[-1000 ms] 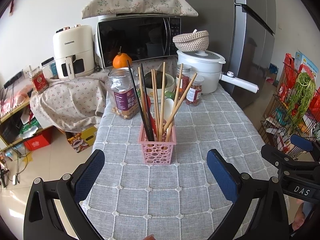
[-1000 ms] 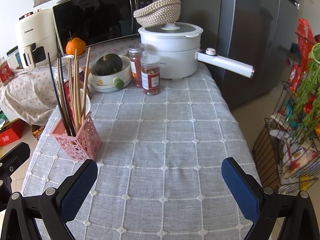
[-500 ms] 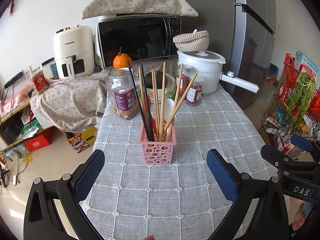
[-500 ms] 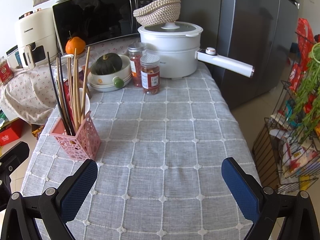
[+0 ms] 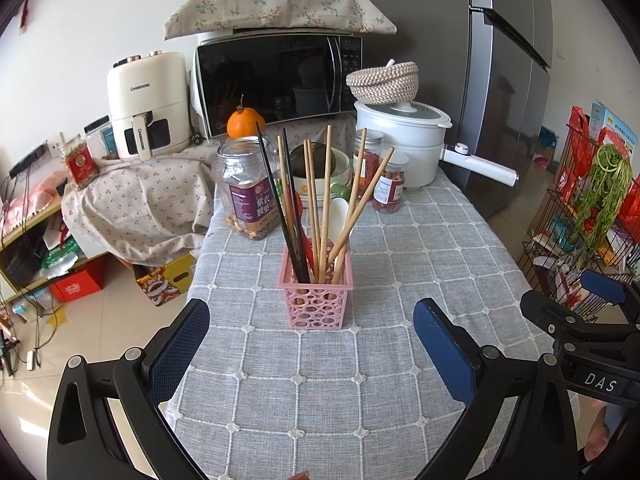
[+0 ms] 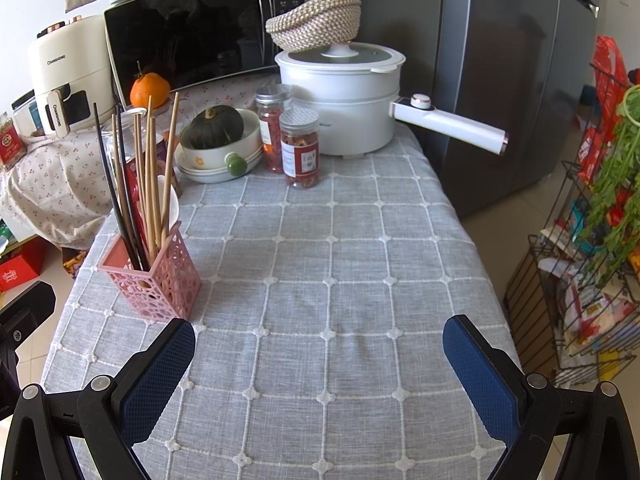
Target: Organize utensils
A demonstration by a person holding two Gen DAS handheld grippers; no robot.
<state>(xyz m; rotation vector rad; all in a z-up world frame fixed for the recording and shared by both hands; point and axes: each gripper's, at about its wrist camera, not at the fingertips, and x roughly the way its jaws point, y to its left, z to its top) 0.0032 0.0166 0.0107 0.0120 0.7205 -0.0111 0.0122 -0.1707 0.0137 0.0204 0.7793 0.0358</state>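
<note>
A pink perforated basket [image 5: 316, 300] stands upright on the grey checked tablecloth [image 5: 360, 380]. It holds several wooden chopsticks [image 5: 326, 200], black chopsticks [image 5: 280, 204] and a white spoon [image 5: 338, 216]. My left gripper [image 5: 310, 344] is open and empty, just in front of the basket. The basket also shows in the right wrist view [image 6: 154, 276], at the left. My right gripper [image 6: 318, 364] is open and empty over bare cloth, to the right of the basket. The right gripper's body shows in the left wrist view [image 5: 588, 328].
At the table's back stand a nut jar [image 5: 246, 192], two red jars [image 6: 298, 148], a bowl with a squash [image 6: 218, 140] and a white pot with a long handle [image 6: 340, 96]. A wire rack [image 6: 592, 240] stands on the right. The floor drops off on the left.
</note>
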